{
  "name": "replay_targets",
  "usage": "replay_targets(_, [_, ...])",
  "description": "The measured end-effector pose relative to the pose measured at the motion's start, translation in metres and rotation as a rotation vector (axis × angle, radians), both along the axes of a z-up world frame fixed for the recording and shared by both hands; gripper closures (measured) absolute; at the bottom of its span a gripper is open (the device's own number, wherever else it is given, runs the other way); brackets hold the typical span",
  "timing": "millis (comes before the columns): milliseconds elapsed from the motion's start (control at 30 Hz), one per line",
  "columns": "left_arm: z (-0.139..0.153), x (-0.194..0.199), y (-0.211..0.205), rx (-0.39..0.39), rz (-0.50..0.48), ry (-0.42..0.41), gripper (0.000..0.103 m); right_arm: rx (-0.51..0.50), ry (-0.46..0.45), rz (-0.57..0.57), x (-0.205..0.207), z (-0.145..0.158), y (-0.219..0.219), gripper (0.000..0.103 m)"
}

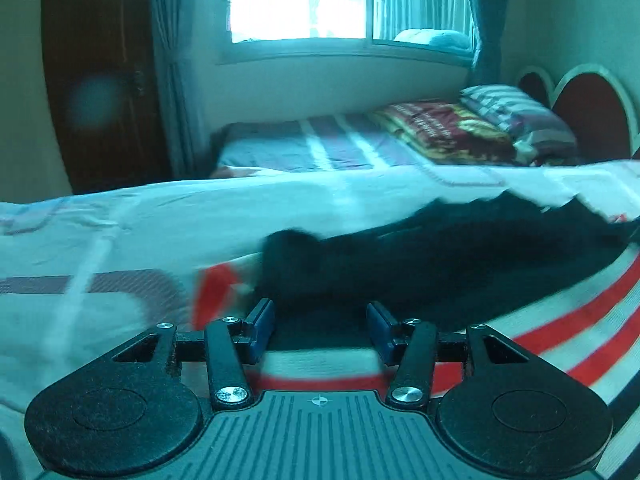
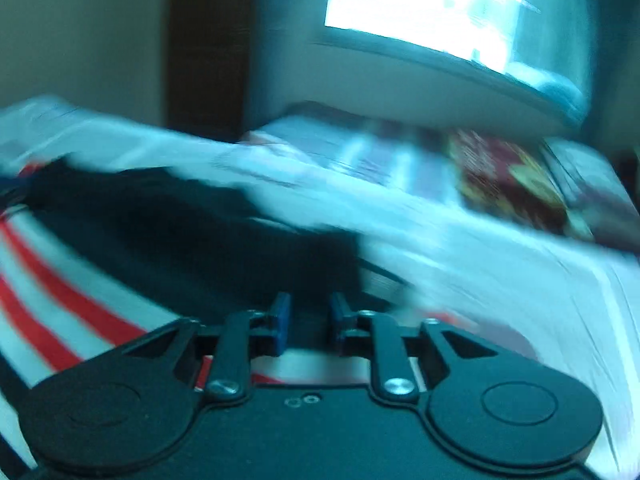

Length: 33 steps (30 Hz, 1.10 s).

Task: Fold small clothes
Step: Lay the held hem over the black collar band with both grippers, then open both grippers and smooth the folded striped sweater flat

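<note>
Hovering my left tongs [image 1: 320, 330] apart and right tongs [image 2: 307, 326] nearly together, unclamped, over the black garment [image 1: 420, 264], I risk pinching the striped bedspread [image 1: 560, 332] beneath.

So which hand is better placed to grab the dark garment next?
Probably left: the left tool is open, with the dark garment edge between its fingers. The right tool is narrower and blurred.

A garment [image 1: 420, 256] lies flat on the striped cloth [image 1: 560, 332], which is spread on the near bed [image 1: 120, 224]. A second bed [image 1: 320, 144] stands behind, bearing a folded blanket [image 1: 448, 132] beside a pillow [image 1: 520, 116], under the window [image 1: 304, 0].
</note>
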<state>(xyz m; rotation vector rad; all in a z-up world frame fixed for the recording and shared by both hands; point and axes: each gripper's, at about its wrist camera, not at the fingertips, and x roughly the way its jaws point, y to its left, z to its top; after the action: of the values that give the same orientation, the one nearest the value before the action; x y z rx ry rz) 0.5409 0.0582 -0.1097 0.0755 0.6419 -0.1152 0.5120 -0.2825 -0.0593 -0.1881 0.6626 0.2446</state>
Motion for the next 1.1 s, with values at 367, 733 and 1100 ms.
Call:
replay_targets(367, [0.031,-0.032,-0.073,-0.053,-0.001,-0.033,0.037,0.094,-0.013,0.125,-0.055,0.023,0.059,0.067])
replay_targets(733, [0.004,-0.074,-0.038,0.027,0.071,0.0,0.023,-0.042,-0.006,0.093,-0.08,-0.001,0.059,0.069])
replay_targets(1100, [0.029,-0.109,-0.031,-0.01,0.142,-0.078,0.023,0.069,-0.084,0.012,-0.123,0.027,0.041,0.063])
